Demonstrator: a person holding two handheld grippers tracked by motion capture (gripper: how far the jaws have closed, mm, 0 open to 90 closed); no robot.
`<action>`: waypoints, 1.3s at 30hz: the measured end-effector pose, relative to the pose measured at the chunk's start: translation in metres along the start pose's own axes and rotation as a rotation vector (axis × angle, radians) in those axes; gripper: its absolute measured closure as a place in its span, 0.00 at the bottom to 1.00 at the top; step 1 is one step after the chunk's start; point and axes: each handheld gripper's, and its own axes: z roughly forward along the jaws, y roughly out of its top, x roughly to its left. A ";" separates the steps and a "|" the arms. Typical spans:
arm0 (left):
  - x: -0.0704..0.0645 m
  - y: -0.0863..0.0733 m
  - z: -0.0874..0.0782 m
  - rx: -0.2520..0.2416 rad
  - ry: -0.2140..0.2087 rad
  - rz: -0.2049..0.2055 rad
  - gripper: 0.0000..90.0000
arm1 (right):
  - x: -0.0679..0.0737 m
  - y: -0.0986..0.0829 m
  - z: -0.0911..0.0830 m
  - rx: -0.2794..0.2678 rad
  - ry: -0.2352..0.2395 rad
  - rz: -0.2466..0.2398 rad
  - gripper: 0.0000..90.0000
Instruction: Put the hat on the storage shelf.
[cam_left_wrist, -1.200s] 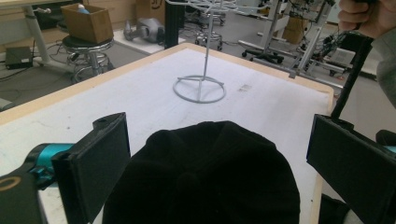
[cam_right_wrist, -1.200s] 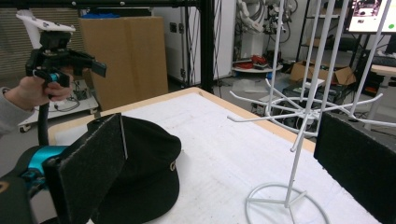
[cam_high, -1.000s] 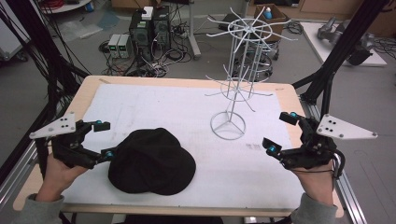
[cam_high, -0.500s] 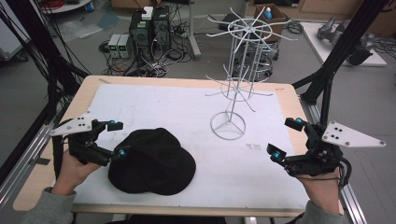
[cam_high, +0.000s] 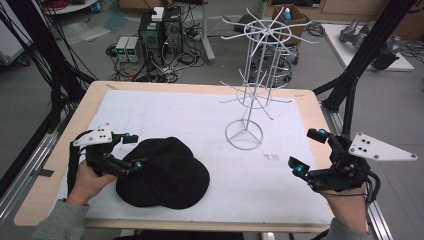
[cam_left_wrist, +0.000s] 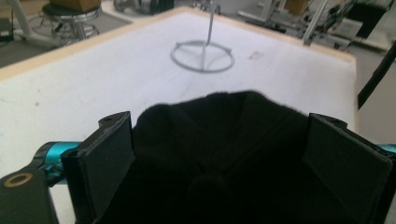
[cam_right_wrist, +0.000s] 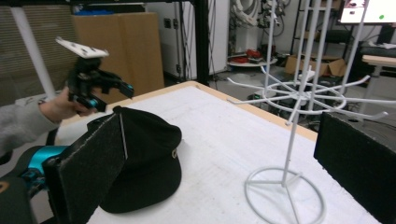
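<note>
L hand-held gripper wide open round black cap, maybe touching; R hand-held gripper open, empty

One black cap was seen on the table, and one white wire stand was counted beside it. One white sheet was laid over the table top. Two grippers were counted, the left gripper and the right gripper, each held by one hand.
</note>
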 end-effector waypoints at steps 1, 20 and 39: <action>0.000 -0.002 0.002 0.004 0.003 -0.002 0.11 | 0.000 0.000 0.000 -0.002 0.002 0.000 0.02; 0.002 -0.019 0.013 0.063 0.010 -0.002 0.15 | -0.001 -0.001 0.009 0.018 0.015 0.000 0.01; 0.006 -0.024 0.010 0.080 -0.047 -0.004 0.66 | -0.001 0.000 0.011 0.018 0.024 0.003 0.02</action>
